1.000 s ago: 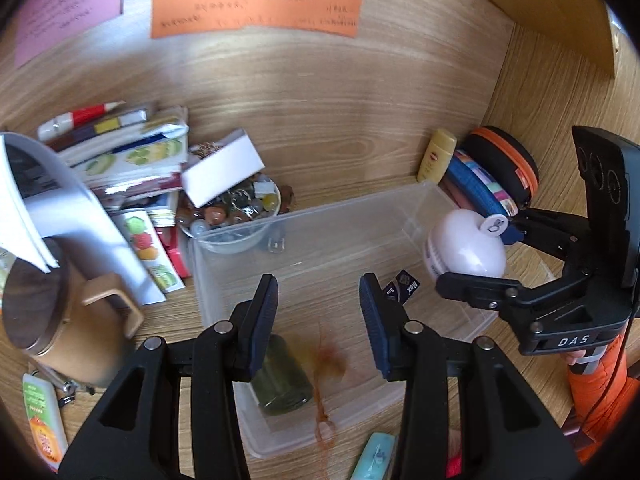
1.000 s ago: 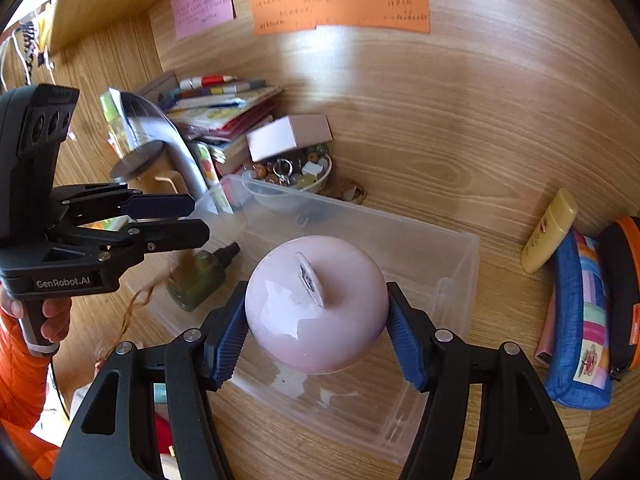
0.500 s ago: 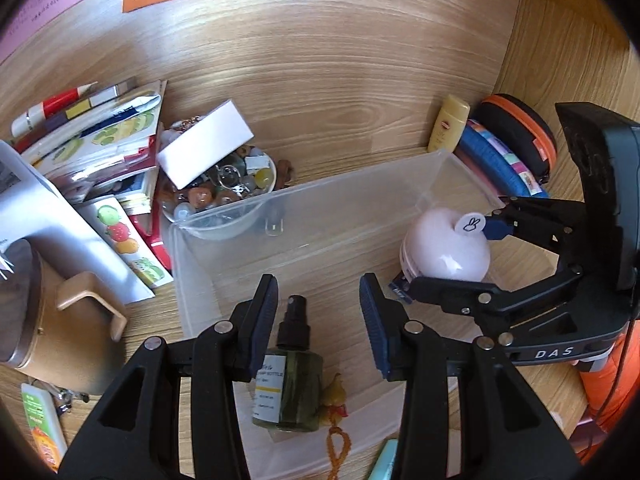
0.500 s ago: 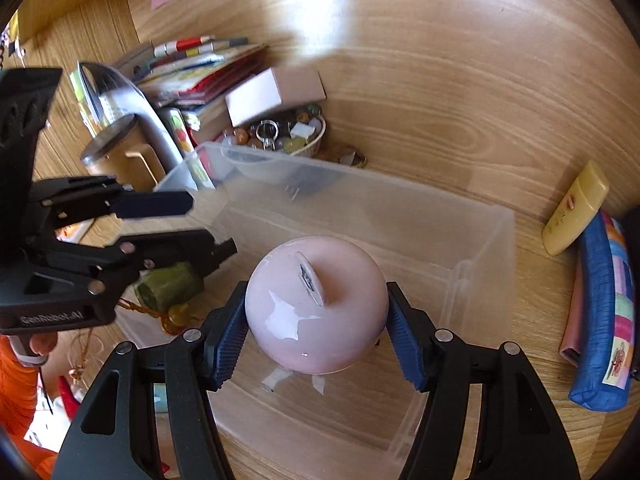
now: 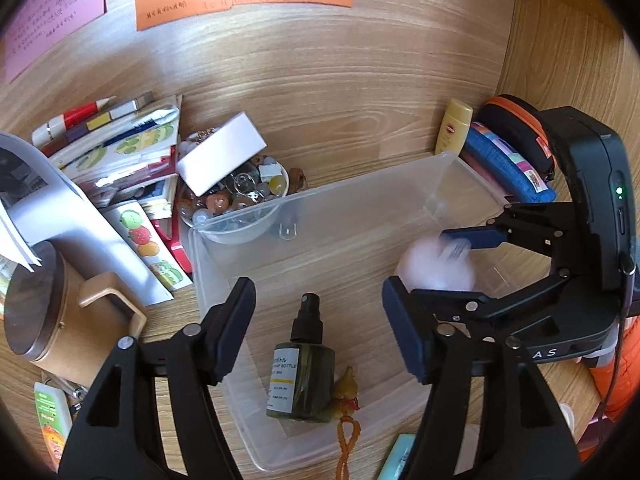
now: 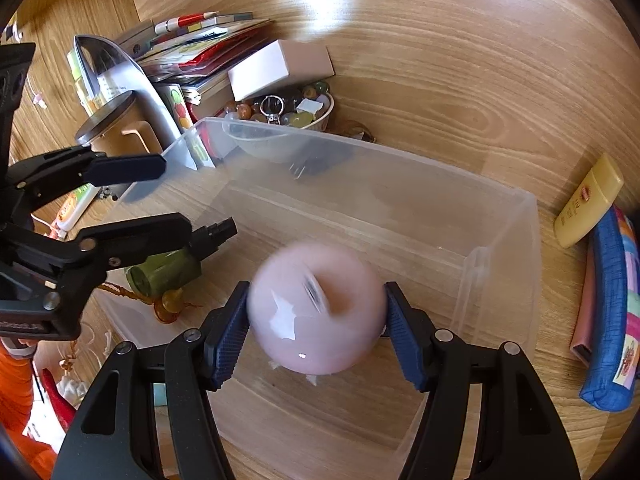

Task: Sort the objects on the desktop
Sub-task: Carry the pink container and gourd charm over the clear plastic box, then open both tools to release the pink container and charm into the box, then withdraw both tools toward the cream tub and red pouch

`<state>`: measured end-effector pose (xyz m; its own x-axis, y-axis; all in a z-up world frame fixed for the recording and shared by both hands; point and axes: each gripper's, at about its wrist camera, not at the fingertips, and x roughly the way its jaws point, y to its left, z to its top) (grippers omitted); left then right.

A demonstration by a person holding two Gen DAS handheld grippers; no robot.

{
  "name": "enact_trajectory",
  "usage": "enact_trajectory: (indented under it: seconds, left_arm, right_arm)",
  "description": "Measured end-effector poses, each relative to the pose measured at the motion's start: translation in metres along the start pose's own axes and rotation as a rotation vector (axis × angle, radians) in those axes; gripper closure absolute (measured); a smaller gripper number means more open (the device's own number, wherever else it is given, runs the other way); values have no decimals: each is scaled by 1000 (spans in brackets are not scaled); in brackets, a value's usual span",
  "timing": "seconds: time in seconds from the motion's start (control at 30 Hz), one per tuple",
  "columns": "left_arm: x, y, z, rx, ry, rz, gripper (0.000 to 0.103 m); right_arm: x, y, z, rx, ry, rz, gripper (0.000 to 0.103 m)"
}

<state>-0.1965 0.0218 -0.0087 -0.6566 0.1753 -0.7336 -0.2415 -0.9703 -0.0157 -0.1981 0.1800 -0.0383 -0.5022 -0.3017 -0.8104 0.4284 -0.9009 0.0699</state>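
Faintly, green spray bottle label reads "BOTTLE"

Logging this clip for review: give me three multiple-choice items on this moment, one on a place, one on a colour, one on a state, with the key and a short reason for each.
1. Where does the green spray bottle lie?
A. inside the clear plastic bin
B. on the stack of booklets
C. in the bowl of beads

2. What colour is the round object between the right gripper's fingers?
A. yellow
B. pale pink
C. dark blue

3. What is the left gripper doing with the spray bottle?
A. clamping its cap
B. lifting it above the bin
C. not gripping it; its jaws are opening

Key: 1 A, the bottle lies on its side on the bin's floor. 2 B, the glossy ball is pale pink. 3 C, both pads stand clear of the bottle.
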Motion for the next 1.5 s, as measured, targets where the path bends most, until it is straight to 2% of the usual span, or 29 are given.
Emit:
enact_trajectory:
  seconds: [0.13, 0.27, 0.43, 0.53, 0.67, 0.83, 0.93, 1.2, 1.5]
  left_arm:
    - [-5, 0, 0, 4, -11, 5, 35]
    - [-10, -1, -1, 5, -24, 14, 31]
    - [-22, -2, -1, 6, -48, 29, 29]
    - [-30, -3, -3, 8, -65, 42, 22]
    - [-42, -4, -6, 12, -91, 56, 14]
    - [-58, -5, -13, 7, -113, 62, 12]
    - [-65, -5, -17, -3, -116, 63, 8]
    - [-79, -9, -33, -22, -117, 79, 7]
    - [-99, -11, -55, -59, -126, 103, 4]
  right_arm:
    - [-8, 4, 1, -18, -33, -7, 32]
    - [-12, 9, 1, -58, -57, -57, 30]
    - [-19, 11, 3, -69, -71, -64, 29]
    - [-27, 14, 3, -82, -80, -73, 19]
    - [-40, 19, 0, -102, -93, -81, 19]
    - [-59, 30, -9, -140, -114, -125, 18]
    - [-68, 37, -16, -164, -126, -149, 18]
    - [-103, 57, -43, -221, -191, -205, 18]
    - [-127, 65, -70, -210, -235, -213, 17]
